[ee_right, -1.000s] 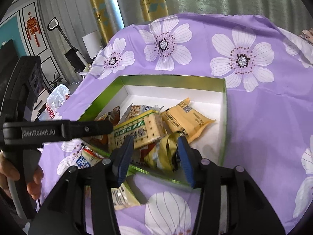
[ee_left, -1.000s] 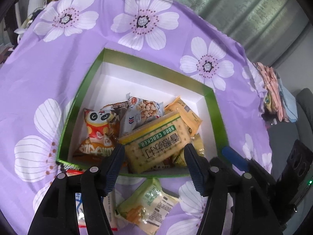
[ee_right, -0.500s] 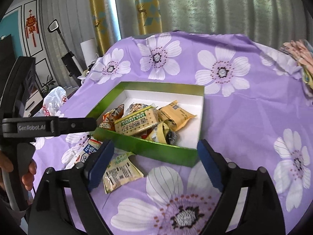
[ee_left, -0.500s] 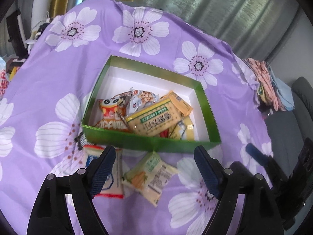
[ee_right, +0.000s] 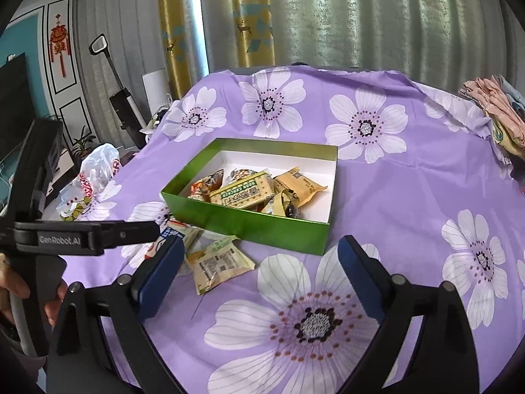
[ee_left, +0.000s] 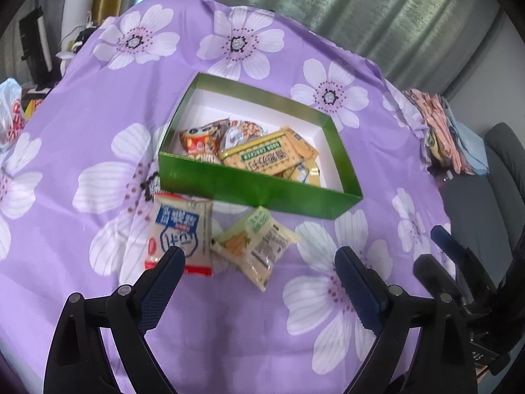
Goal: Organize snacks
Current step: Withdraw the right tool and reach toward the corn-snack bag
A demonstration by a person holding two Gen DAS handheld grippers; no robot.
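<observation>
Here both claws gape empty above the flowered desk: left claw [ee_left: 257, 269], right claw [ee_right: 259, 259]. The green box [ee_left: 249, 187] holds several snacks; a blue-lettered packet [ee_left: 180, 233] and a pale green packet [ee_left: 256, 246] lie just near of it

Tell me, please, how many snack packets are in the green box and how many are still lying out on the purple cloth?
Packets visible in the green box: 5 (panda packet, peanut packet, soda cracker pack, orange packet, yellow wrapper); more may be hidden below.
Packets on the cloth: 2 (blue-and-white packet, pale green packet).
Total: 7
</observation>
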